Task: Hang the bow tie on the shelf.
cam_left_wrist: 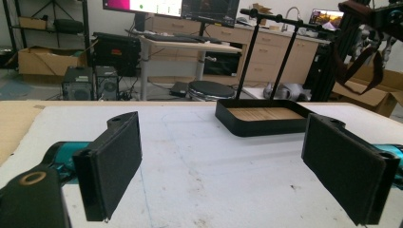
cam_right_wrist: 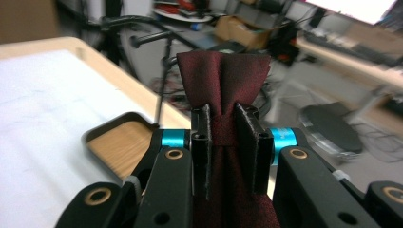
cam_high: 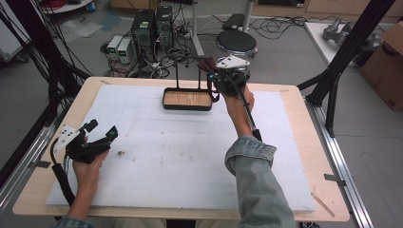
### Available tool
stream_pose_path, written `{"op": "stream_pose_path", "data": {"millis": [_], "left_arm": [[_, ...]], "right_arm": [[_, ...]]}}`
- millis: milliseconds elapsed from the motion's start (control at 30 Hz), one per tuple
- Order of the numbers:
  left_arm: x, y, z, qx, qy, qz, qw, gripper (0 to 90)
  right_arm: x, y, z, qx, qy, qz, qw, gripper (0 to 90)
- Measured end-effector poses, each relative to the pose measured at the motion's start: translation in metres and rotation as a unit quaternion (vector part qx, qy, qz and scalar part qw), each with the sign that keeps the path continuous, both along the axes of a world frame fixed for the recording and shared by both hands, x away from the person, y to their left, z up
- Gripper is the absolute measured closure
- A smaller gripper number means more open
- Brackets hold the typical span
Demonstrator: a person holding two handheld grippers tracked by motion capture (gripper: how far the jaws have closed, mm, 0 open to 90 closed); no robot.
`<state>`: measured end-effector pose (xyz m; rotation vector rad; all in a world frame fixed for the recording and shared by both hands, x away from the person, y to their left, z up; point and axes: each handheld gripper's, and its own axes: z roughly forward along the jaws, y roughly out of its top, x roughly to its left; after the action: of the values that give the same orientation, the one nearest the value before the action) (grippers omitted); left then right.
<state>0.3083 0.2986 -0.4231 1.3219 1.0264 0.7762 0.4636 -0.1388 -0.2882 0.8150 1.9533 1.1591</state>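
Nearest you in the right gripper view, your right gripper (cam_right_wrist: pixel 223 137) pinches a dark red cloth strap (cam_right_wrist: pixel 223 80), light, limp and best held where bunched, above the tray (cam_high: pixel 187 99) at upper centre; your left gripper (cam_high: pixel 97 135) rests spread and empty.

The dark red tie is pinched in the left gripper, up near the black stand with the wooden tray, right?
Not quite: the right gripper pinches the dark red tie, as the right gripper view shows. The left gripper is open over the white mat. The tie is indeed up near the black stand.
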Motion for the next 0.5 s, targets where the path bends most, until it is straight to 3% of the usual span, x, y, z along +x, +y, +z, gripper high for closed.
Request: {"op": "stream_pose_path", "data": {"millis": [33, 200, 400, 500], "left_arm": [[0.0, 0.0, 0.0, -0.001, 0.002, -0.001, 1.0, 13.5], [0.0, 0.001, 0.0, -0.004, 0.0, -0.003, 1.0, 13.5], [0.002, -0.001, -0.001, -0.001, 0.001, -0.006, 1.0, 13.5], [0.002, -0.002, -0.001, 0.0, -0.001, -0.007, 1.0, 13.6]], "right_arm": [[0.001, 0.0, 0.002, 0.012, 0.004, 0.008, 0.9999, 76.5], [0.007, 0.0, -0.003, 0.016, 0.01, 0.008, 0.9998, 76.5], [0.021, -0.012, -0.004, 0.062, 0.009, 0.003, 0.998, 76.5], [0.028, -0.011, -0.004, 0.07, 0.024, 0.004, 0.9973, 76.5]]}}
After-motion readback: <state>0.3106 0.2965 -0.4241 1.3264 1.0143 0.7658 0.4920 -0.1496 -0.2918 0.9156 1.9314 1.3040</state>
